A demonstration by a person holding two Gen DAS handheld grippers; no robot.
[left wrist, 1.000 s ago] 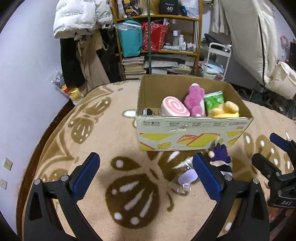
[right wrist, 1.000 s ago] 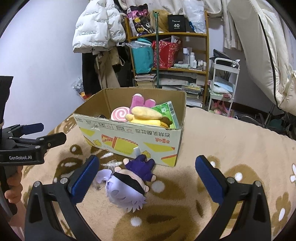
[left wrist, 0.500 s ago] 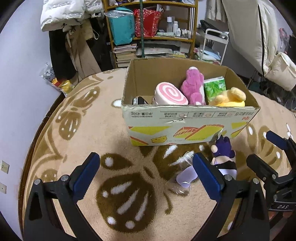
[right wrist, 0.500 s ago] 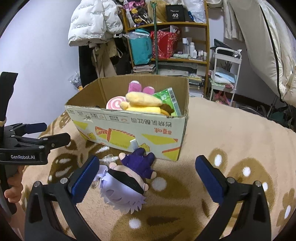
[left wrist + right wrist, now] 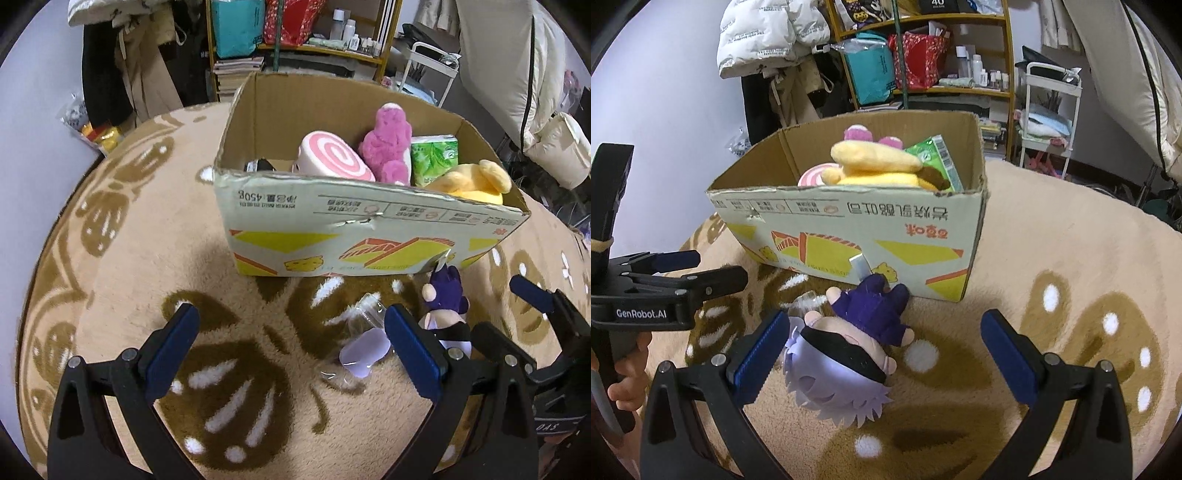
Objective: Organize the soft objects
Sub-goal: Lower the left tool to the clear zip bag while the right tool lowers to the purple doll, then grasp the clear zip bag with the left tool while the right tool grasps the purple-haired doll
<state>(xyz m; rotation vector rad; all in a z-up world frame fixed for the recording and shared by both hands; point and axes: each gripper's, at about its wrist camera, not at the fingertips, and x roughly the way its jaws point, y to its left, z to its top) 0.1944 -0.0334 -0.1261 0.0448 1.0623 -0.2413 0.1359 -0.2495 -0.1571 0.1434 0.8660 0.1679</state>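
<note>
A plush doll [image 5: 849, 354] with pale lilac hair, a black blindfold and a purple outfit lies on the rug against the cardboard box [image 5: 857, 236]. It also shows in the left wrist view [image 5: 445, 306]. My right gripper [image 5: 882, 354] is open, its jaws either side of the doll, not touching it. My left gripper [image 5: 291, 350] is open and empty over the rug, left of the doll. The box [image 5: 362, 229] holds a pink swirl cushion [image 5: 332, 157], a pink plush [image 5: 388, 142], a green tissue pack [image 5: 434, 157] and a yellow plush [image 5: 472, 181].
A clear plastic wrapper [image 5: 364, 343] lies on the rug beside the doll. The tan patterned rug [image 5: 147, 229] covers the round surface. Behind stand a cluttered shelf [image 5: 923, 55], hanging coats [image 5: 768, 37] and a white trolley [image 5: 1052, 110].
Both grippers have moved forward and down toward the box and the doll, which now appear larger. The right jaws now straddle the doll. Both stay open.
</note>
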